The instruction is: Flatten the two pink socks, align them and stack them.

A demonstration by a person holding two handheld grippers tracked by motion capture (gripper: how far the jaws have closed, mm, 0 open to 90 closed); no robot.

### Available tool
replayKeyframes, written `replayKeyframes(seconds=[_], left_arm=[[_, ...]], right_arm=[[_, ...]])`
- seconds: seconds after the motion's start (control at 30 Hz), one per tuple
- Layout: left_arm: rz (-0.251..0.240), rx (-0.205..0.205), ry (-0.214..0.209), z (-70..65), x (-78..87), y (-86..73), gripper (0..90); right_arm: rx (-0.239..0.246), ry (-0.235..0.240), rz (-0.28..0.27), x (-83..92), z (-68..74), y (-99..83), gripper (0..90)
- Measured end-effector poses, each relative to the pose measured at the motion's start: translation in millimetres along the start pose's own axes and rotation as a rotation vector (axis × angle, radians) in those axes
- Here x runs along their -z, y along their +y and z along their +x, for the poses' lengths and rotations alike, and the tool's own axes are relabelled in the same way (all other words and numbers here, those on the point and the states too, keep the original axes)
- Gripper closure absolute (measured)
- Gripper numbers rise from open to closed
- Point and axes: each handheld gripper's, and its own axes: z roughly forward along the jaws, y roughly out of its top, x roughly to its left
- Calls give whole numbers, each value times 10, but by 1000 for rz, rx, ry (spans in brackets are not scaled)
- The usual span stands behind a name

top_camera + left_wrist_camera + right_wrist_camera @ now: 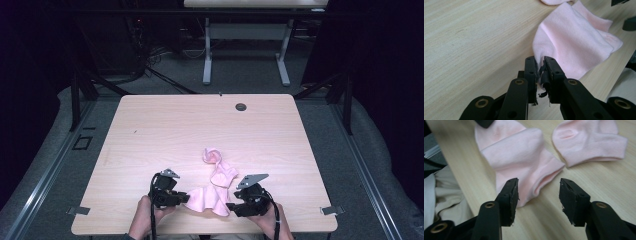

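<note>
- Your left gripper (pixel 541 65) has its fingers clamped on the edge of the near pink sock (pixel 574 45), at the counter's (pixel 165 130) front edge.
- Your right gripper (pixel 539 195), fingers apart, hovers at that sock's cuff (pixel 544 180); close low there, catching both layers.

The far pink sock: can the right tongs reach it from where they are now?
Probably yes. The right tongs stand open over the near pink sock's cuff, and the far pink sock lies just beyond on the bare table, with nothing between.
</note>
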Motion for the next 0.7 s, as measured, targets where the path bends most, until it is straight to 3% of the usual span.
replayKeyframes(seconds=[0.13, 0.2, 0.33, 0.43, 0.53, 0.7], left_arm=[[6, -28, 13, -28, -7, -16, 847], [-4, -35, 24, -48, -4, -24, 869], [-8, -43, 35, -64, 0, -51, 883], [-11, -38, 40, -56, -6, -76, 889], [-20, -19, 33, -55, -22, -100, 890], [-10, -32, 41, -56, -24, -131, 892]], right_arm=[[16, -56, 55, -133, 82, 42, 562], [10, -60, 70, -189, 113, 49, 585], [18, -85, 76, -239, 134, 42, 761], [4, -86, 73, -236, 108, 21, 839], [-11, -85, 68, -211, 82, -7, 852], [-38, -103, 61, -135, 24, -70, 856]])
